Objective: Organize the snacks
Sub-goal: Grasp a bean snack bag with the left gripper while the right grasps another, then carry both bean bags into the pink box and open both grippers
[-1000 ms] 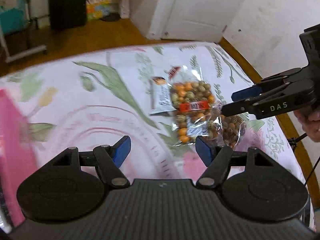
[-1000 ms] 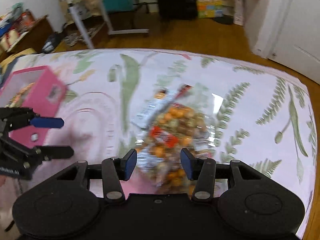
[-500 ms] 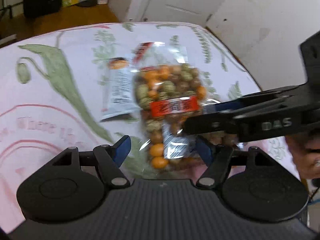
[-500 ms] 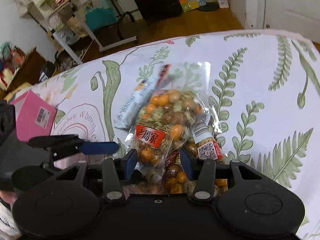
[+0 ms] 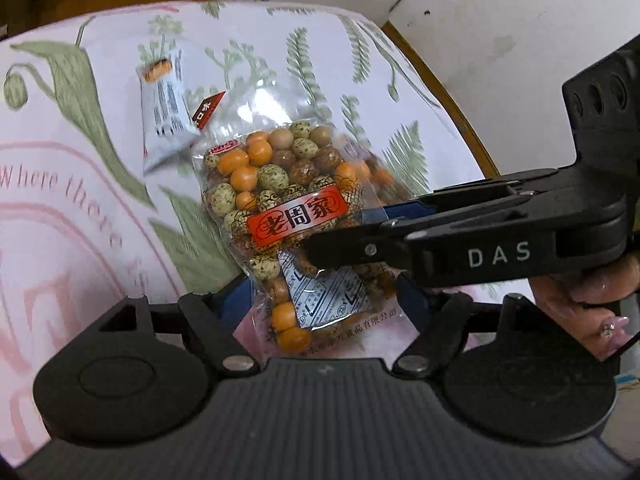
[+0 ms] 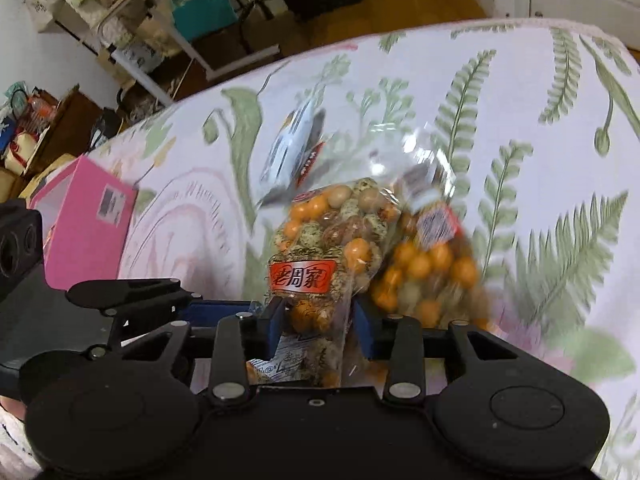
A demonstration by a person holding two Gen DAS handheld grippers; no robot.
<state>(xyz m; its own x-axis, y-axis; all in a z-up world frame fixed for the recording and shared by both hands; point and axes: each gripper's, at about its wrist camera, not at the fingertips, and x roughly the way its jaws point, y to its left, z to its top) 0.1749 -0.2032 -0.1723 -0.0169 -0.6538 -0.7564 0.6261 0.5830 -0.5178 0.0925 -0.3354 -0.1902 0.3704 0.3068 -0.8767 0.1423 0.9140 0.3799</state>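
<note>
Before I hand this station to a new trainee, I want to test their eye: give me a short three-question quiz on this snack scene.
1. True or false: the bag of coated peanuts lies between the right gripper fingers.
2. What colour is the box on the fern-print cloth?
3. The small white sachet lies: A) inside the box, B) beside the bag, C) in the left gripper.

Key: 1 true; 2 pink; 3 B.

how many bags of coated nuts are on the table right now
2. One bag with the red label sits between the right gripper fingers as its jaws close; a second bag lies beside it, blurred. More may be hidden underneath.
</note>
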